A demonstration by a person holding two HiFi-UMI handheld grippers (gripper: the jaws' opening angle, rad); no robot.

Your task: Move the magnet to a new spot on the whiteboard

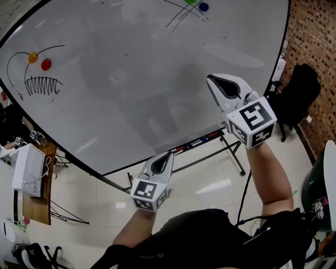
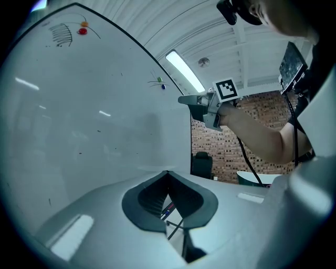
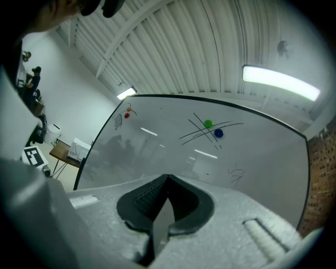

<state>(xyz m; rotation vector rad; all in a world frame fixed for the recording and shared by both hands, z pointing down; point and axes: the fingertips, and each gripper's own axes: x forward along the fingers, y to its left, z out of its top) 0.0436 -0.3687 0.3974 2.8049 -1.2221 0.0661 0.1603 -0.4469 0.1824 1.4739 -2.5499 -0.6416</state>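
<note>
- Four round magnets are shown stuck to the whiteboard point(image 1: 131, 79). A red magnet point(image 1: 46, 64) and an orange magnet point(image 1: 32, 58) sit beside a comb-like scribble at the far left. A green magnet point(image 3: 208, 124) and a blue magnet point(image 1: 203, 7) sit on crossed pen lines at the top right. Which one is meant cannot be told.
- No magnet is held. The right gripper point(image 1: 210, 78) is raised before the board's right part with its jaws pressed together on nothing. The blue and green magnets lie well above its tips.
- The left gripper point(image 1: 170, 153) is held lower, near the board's bottom edge, and its jaws are likewise closed and empty.
- As a judgement, the jaws should be parted before any magnet is approached, and the magnet taken by its rim.
- The magnet is probably best tipped off rather than dragged, so the pen lines are not smeared.
- A bare patch well apart from the drawings is best chosen. The magnet should be let go only once it is laid flat.
</note>
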